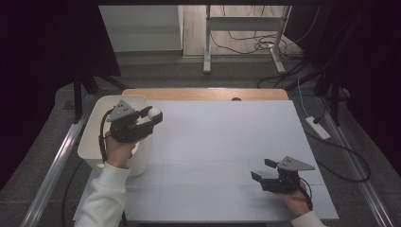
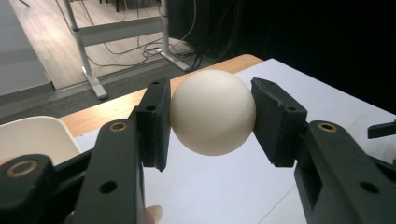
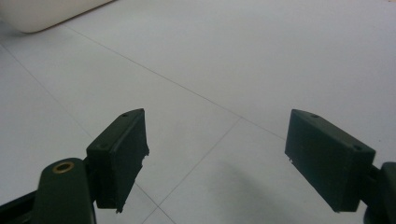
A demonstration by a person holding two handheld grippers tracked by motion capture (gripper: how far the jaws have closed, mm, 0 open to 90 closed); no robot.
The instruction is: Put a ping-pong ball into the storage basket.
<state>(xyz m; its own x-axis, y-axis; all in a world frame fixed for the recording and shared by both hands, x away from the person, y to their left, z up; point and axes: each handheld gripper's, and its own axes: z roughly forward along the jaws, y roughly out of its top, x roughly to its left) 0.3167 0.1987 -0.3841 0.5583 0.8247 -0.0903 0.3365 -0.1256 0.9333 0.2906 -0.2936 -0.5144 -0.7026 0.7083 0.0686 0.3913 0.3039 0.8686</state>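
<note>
A cream-white ball [image 2: 212, 112] sits squeezed between the two black jaws of my left gripper [image 2: 210, 119]. In the high view that left gripper [image 1: 150, 115] is raised over the right rim of a white bin [image 1: 97, 125] at the table's left, the ball [image 1: 154, 113] at its tip. My right gripper [image 1: 264, 169] rests low near the front right of the white table top [image 1: 222, 142], its jaws wide apart with nothing between them. The right gripper view looks along that open right gripper [image 3: 217, 158] onto bare white boards.
The white bin's corner [image 3: 42, 11] lies at the far left of the right gripper view. A wooden strip [image 1: 203, 93] edges the table's far side. Beyond it stand a metal frame [image 1: 246, 28] and floor cables. A white power strip [image 1: 318, 127] lies on the floor at right.
</note>
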